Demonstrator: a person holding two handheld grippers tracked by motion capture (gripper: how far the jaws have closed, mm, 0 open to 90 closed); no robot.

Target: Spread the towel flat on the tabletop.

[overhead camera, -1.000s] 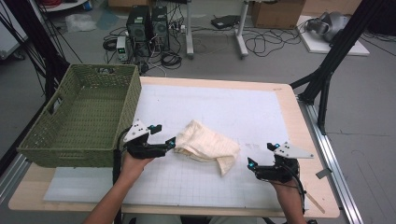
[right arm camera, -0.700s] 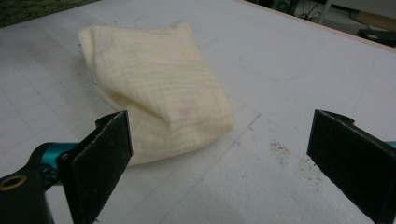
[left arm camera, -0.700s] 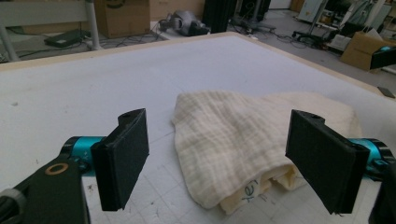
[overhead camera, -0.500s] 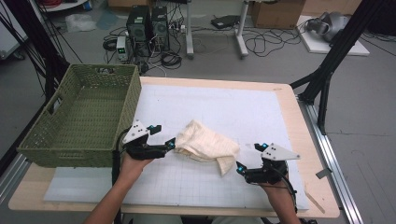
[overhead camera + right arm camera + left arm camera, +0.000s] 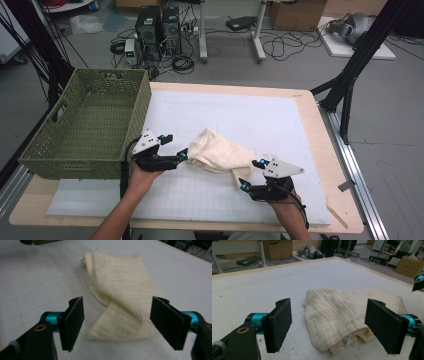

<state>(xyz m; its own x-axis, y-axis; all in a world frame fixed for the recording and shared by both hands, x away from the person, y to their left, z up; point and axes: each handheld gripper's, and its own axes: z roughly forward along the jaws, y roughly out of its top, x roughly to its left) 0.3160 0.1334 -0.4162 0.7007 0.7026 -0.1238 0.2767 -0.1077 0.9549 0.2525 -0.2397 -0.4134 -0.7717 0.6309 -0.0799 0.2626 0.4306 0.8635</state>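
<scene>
Left gripper (image 5: 183, 156): jaws wide apart, pointing right, low over the table at near left; forearm enters from the near edge, angled up and right. Right gripper (image 5: 241, 183): jaws wide apart, pointing left and slightly far, at near right; hand (image 5: 282, 200) behind it.

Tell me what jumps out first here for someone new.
The crumpled cream cloth in the middle of the white mat, with a gripper at each end: the left gripper at its left edge and the right gripper at its near right corner, both with jaws open. Next is the green woven basket standing at the table's left side.
</scene>
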